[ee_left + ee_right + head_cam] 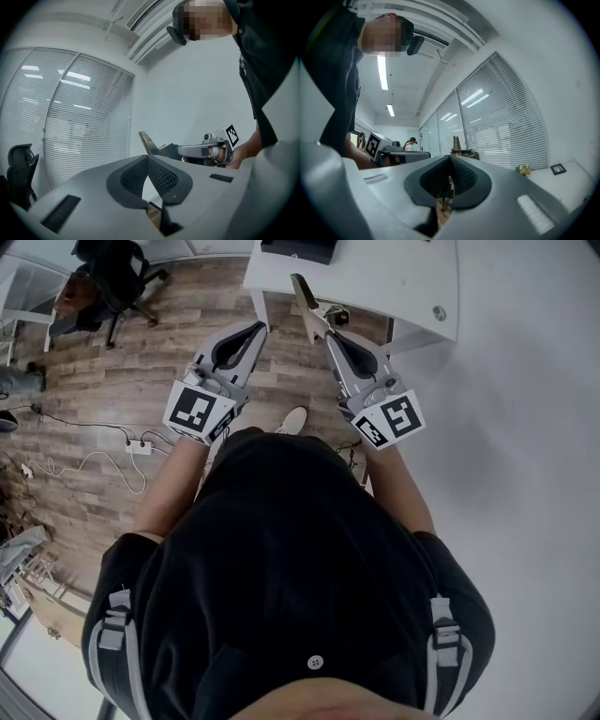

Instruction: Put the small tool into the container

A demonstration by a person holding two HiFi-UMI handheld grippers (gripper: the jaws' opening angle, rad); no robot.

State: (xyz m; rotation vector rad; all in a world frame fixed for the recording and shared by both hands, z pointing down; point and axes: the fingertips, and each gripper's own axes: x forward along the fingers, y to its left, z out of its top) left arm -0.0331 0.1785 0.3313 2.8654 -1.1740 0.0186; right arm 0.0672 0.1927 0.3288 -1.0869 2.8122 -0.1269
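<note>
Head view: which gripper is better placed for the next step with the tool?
Right. The right gripper is shut on the thin flat tool, which sticks out past its tip toward the white table. The left gripper is shut on nothing. No container shows.

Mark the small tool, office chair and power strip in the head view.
small tool [307,304]: head view, middle of its tan shaft.
office chair [114,276]: head view, black upholstery above the base.
power strip [141,446]: head view, middle of its white body.
</note>
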